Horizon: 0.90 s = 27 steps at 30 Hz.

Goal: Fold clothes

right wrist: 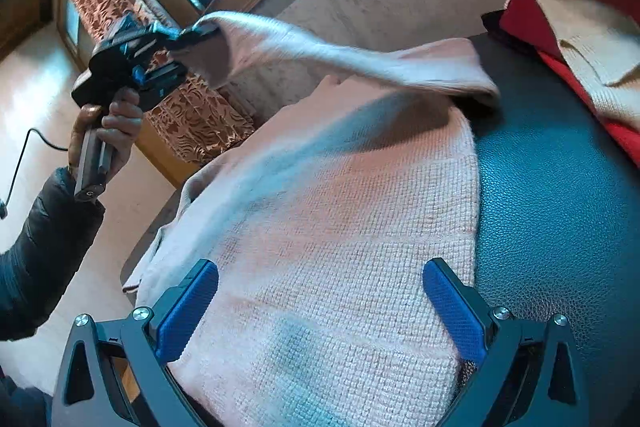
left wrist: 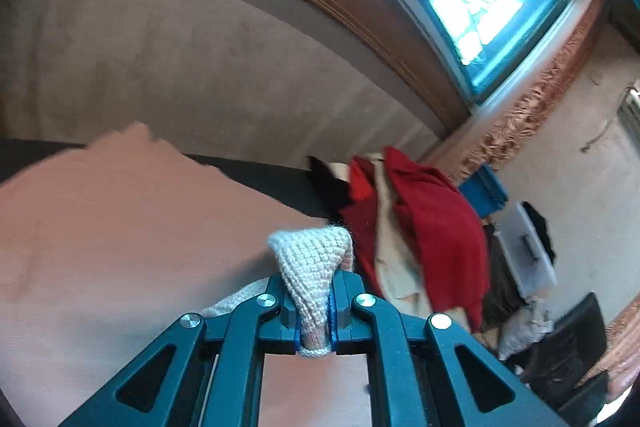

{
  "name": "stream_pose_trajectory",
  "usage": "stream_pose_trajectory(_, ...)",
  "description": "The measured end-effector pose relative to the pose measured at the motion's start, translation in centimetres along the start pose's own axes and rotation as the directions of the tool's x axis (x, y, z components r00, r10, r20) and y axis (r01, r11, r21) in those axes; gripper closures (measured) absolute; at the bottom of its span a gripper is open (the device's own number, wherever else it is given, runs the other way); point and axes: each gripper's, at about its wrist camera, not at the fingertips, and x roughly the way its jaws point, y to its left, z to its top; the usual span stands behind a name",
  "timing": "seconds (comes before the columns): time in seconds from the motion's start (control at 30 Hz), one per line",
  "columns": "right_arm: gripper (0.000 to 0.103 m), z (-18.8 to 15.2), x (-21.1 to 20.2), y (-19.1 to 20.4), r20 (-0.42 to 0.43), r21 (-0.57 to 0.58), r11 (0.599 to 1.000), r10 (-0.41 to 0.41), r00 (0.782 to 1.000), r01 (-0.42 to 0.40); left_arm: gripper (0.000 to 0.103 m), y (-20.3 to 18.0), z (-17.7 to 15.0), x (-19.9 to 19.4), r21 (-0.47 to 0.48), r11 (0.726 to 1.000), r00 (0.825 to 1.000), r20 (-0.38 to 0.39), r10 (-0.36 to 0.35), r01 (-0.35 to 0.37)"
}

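Sleeve (right wrist: 340, 55) stretches sideways from sweater (right wrist: 328, 235) to left gripper (right wrist: 192, 31).

The pale pink knitted sweater (right wrist: 320, 227) is coarse, matt wool-like cloth with a visible looped weave. It lies on a dark, glossy, grained leather-like counter (right wrist: 552, 211). The right claw (right wrist: 320, 299) has blue ribbed plastic pads (right wrist: 452, 307) on smooth dark frames with shiny metal screws. The left claw (left wrist: 314, 311) looks the same. The red heaped garment (left wrist: 436, 227) is soft matt cloth.
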Motion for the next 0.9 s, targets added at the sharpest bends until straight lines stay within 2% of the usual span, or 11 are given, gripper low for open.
stream_pose_trajectory(0.2,0.000,0.6,-0.1,0.1,-0.043,0.041,0.999,-0.026,0.999,0.028,0.096,4.0,0.9,-2.8,-0.031,0.997,0.997,0.001,0.075,-0.075)
stream_pose_trajectory(0.3,0.000,1.8,0.3,0.3,-0.067,0.135,0.990,-0.039,0.997,0.048,0.096,6.4,1.2,-3.6,-0.080,0.992,0.996,0.007,0.094,-0.093)
stream_pose_trajectory(0.4,0.000,3.2,0.3,-0.4,-0.049,0.253,0.967,0.006,0.999,0.007,0.096,8.8,0.5,-2.7,-0.091,0.981,0.984,-0.044,0.171,-0.174)
stream_pose_trajectory(0.53,0.000,5.7,2.2,-0.7,-0.029,0.269,0.963,0.008,1.000,0.000,0.095,12.0,-1.7,-1.1,-0.113,0.967,0.967,-0.141,0.213,-0.229)
stream_pose_trajectory(0.6,0.000,6.9,3.1,-0.8,-0.019,0.277,0.961,0.008,1.000,-0.003,0.094,14.0,-2.7,-0.9,-0.159,0.959,0.964,-0.160,0.211,-0.236)
stream_pose_trajectory(0.63,0.000,7.5,3.6,-0.9,-0.014,0.281,0.960,0.009,1.000,-0.004,0.093,15.2,-2.9,-1.4,-0.203,0.952,0.969,-0.144,0.203,-0.230)
stream_pose_trajectory(0.73,0.000,9.4,5.0,-1.1,0.002,0.293,0.956,0.009,1.000,-0.010,0.081,18.6,-3.7,-2.7,-0.331,0.921,0.978,-0.092,0.185,-0.206)
stream_pose_trajectory(0.9,0.000,10.6,7.7,-0.4,-0.045,0.228,0.972,-0.045,0.998,0.054,0.070,21.8,-4.8,-5.3,-0.389,0.892,0.973,-0.059,0.225,-0.230)
